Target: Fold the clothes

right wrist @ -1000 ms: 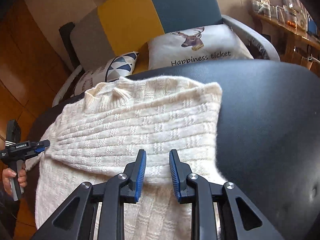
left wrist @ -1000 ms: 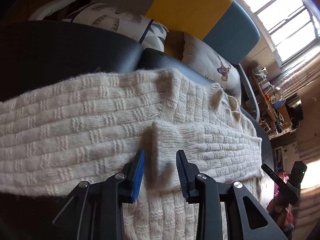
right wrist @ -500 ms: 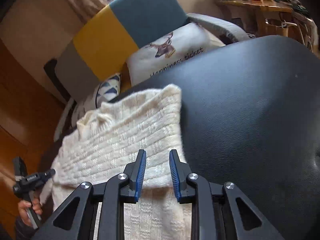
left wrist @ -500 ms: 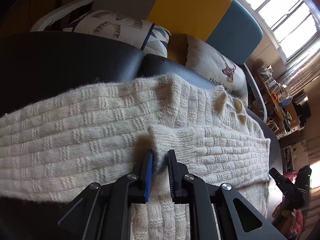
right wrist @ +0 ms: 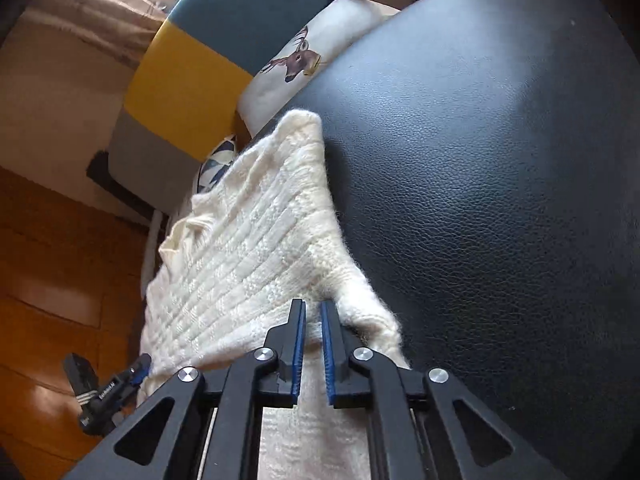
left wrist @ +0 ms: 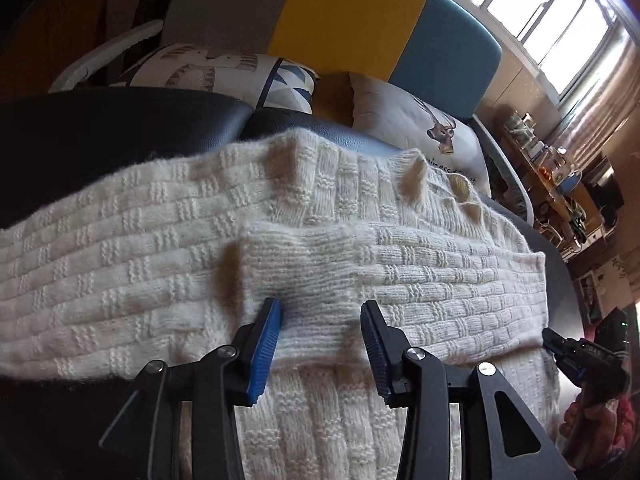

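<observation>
Left wrist view, items left to right.

1. Black leather seat [left wrist: 120, 128]: carrier surface; its bare far-left corner shows dark, with a seam toward the middle.
2. Cream knit sweater [left wrist: 120, 264]: spread across the seat from the left edge to the right edge, hem hanging over the near edge. A sleeve [left wrist: 400, 276] is laid flat across the body, cuff end left of centre, running to the right edge.
3. Left gripper [left wrist: 320, 320]: fingers wide apart, holding nothing, straddling the cuff end of the sleeve just above the knit.
4. Patterned cushions [left wrist: 224, 76] and a yellow-and-blue chair back [left wrist: 360, 24]: beyond the far edge.
5. Other tool [left wrist: 576, 352]: at the right edge of the sweater, held in a hand.

Right wrist view, items left to right.

6. Left-hand tool [right wrist: 108, 388]: low at the sweater's left edge.
7. Sweater [right wrist: 248, 264]: lies on the left part of the seat; its right edge borders bare leather [right wrist: 500, 200].
8. Right gripper [right wrist: 313, 340]: fingers narrow, with a fold of the sweater's right edge between them; whether the pads actually pinch the cloth cannot be told.
9. Deer-print cushion [right wrist: 304, 60]: beyond the far edge.

Assessment: step in hand appears to be the sleeve fold, one sleeve lying across the body. Judged next need: a firm hold at the right edge and a matching hold on the left side, so the layers travel together; loose knit is likely to sag and slip.
</observation>
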`<state>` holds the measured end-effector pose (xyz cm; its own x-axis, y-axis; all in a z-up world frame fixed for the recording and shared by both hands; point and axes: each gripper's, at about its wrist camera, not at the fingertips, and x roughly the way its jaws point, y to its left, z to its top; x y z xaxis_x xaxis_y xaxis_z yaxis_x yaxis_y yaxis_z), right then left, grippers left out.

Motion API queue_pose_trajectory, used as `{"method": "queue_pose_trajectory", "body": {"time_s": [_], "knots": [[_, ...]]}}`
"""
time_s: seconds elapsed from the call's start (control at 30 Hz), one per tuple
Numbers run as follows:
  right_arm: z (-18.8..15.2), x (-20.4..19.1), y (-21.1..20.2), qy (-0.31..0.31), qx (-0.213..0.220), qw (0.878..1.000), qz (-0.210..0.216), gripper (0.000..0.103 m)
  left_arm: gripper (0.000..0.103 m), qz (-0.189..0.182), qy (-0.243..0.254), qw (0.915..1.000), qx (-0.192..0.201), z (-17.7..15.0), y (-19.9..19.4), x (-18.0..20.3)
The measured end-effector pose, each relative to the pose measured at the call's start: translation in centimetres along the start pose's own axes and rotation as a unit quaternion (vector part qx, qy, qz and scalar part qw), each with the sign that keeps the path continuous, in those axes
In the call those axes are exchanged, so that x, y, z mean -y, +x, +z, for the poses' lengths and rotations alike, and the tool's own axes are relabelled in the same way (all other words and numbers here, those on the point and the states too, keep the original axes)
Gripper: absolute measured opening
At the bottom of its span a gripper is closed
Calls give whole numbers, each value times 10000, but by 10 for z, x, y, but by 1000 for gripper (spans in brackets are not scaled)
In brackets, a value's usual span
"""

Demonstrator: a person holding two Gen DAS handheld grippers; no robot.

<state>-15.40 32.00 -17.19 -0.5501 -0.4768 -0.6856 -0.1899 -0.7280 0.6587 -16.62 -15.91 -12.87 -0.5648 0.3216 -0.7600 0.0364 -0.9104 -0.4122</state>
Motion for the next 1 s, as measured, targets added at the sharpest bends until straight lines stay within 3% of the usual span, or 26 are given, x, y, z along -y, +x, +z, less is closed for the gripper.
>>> {"method": "queue_pose_trajectory", "body": {"time_s": [0.13,0.2,0.33,0.4,0.57,0.7,0.77,0.87,1.0], "knots": [[6,-32,-14,-545,407,9975,-191,20,44,-187,6,9996,195,1,-8,3],[14,-54,-11,-879,497,9948,-97,22,47,-248,61,9993,288,3,-12,7],[30,-84,20,-1289,453,9899,-381,22,48,-134,82,9997,171,6,1,9],[34,-75,40,-1267,266,9865,-1008,22,50,144,14,9999,-53,4,15,3],[30,-51,47,-1160,229,9876,-1033,12,49,145,126,9998,0,-5,20,-1],[24,-63,30,-1223,337,9863,-1054,18,50,-274,-556,9980,105,-1,-1,-16],[11,-78,18,-1431,412,9854,-823,25,50,-551,-1033,9927,298,-6,-23,-32],[-18,-95,8,-1517,293,9874,-354,25,50,-651,-1662,9820,623,-22,-64,-71],[-69,-108,7,-1626,11,9866,97,25,51,-206,-2652,9573,1134,-58,-130,-155]]}}
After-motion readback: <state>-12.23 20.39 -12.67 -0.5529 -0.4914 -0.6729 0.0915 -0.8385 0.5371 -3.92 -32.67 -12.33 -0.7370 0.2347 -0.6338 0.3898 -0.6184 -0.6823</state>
